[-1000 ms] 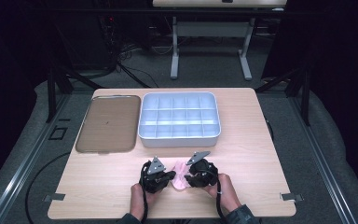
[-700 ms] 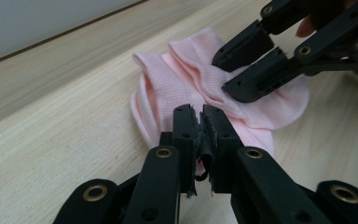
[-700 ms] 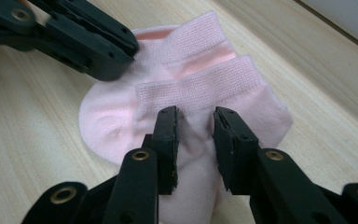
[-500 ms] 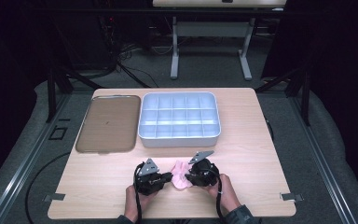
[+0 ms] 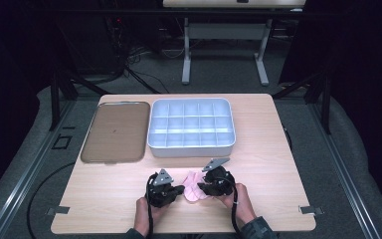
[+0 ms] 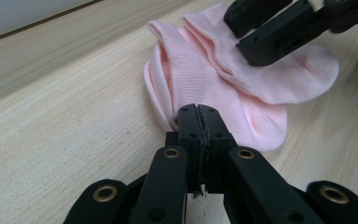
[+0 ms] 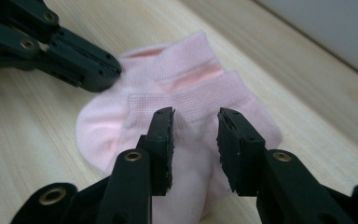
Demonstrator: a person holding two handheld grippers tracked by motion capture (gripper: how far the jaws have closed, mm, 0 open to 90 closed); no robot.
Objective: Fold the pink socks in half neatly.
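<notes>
High view: pink socks (image 5: 194, 185) lie at the 6 o'clock edge of the table (image 5: 273, 149), between the two grippers, with the compartment tray (image 5: 191, 127) toward 12 o'clock. Left gripper (image 6: 199, 122) jaws pressed together, pinching the sock edge. Right gripper (image 7: 195, 135) jaws partly spread above the sock cuff; pad contact cannot be told.
</notes>
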